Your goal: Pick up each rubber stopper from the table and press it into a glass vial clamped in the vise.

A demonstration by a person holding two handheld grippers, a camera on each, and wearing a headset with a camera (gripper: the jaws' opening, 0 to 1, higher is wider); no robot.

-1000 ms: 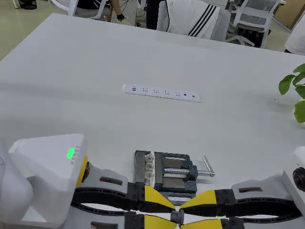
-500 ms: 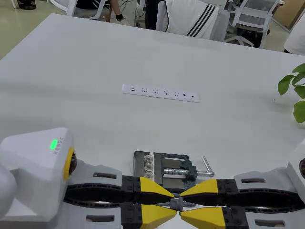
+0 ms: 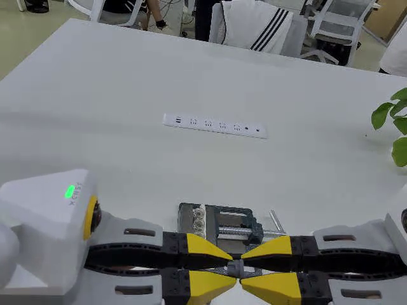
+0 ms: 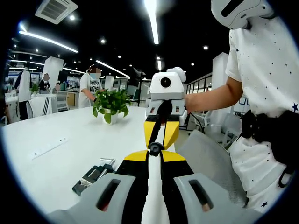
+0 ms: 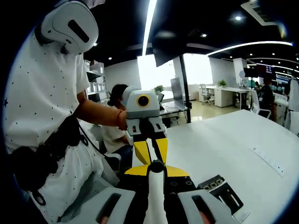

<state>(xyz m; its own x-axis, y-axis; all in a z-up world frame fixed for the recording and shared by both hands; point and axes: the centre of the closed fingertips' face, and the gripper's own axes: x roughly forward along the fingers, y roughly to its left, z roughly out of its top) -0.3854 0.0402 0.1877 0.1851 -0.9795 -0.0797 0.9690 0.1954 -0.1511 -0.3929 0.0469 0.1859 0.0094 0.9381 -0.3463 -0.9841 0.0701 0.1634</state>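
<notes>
A small grey rubber stopper point(image 3: 235, 269) hangs above the table's near edge, pinched between two grippers that meet tip to tip. My left gripper point(image 3: 227, 269) comes in from the left and my right gripper point(image 3: 243, 269) from the right, each with its yellow jaws closed on the stopper. The stopper point(image 4: 154, 148) sits at the left gripper's point(image 4: 154, 152) tips, and the stopper point(image 5: 156, 165) sits likewise at the right gripper's point(image 5: 156, 169) tips. Just beyond them stands the dark vise point(image 3: 236, 223) with glass vials point(image 3: 199, 219) clamped at its left end.
A white power strip point(image 3: 215, 124) lies mid-table. A green plant point(image 3: 394, 124) stands at the right edge. Chairs and a seated person point(image 3: 254, 25) line the far side. The vise handle point(image 3: 277, 222) sticks out to the right.
Both grippers, still tip to tip with the stopper between them, have shifted up in the view, closer to the vise. The left gripper's body has moved left.
</notes>
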